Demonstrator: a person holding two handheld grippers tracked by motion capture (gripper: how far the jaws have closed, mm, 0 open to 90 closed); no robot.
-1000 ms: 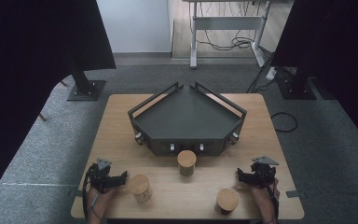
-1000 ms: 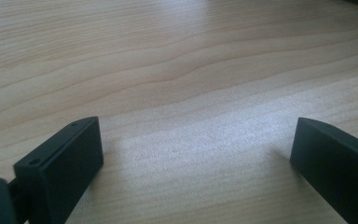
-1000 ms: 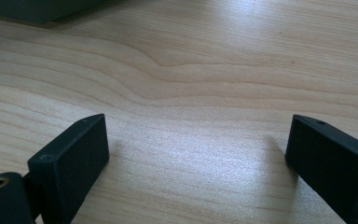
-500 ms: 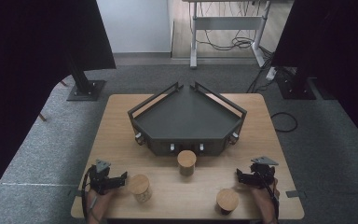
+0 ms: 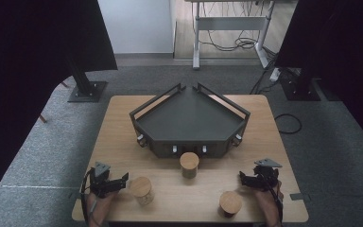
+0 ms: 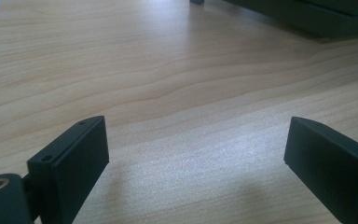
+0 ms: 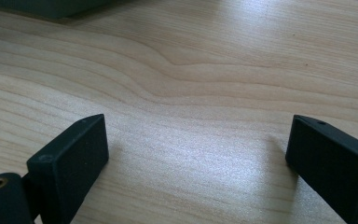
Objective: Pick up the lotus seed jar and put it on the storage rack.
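Three round wooden canisters stand on the table: one (image 5: 141,189) at the front left, one (image 5: 189,163) in the middle before the tray, one (image 5: 230,203) at the front right. My left gripper (image 5: 123,180) lies low just left of the front-left canister, pointing at it. Its jaws have just been closing a little but stand open, with bare wood between them (image 6: 196,154). My right gripper (image 5: 242,178) rests near the right edge, pointing left, open over bare tabletop (image 7: 196,149). It is apart from the front-right canister.
A dark, empty five-sided tray (image 5: 189,123) with low rails fills the table's far half; its edge shows in the left gripper view (image 6: 307,18) and the right gripper view (image 7: 42,7). Grey carpet, black stands and a desk frame lie beyond the wooden table (image 5: 118,132).
The left gripper has shifted slightly beside the front-left canister. The right gripper and the three canisters have stayed where they were.
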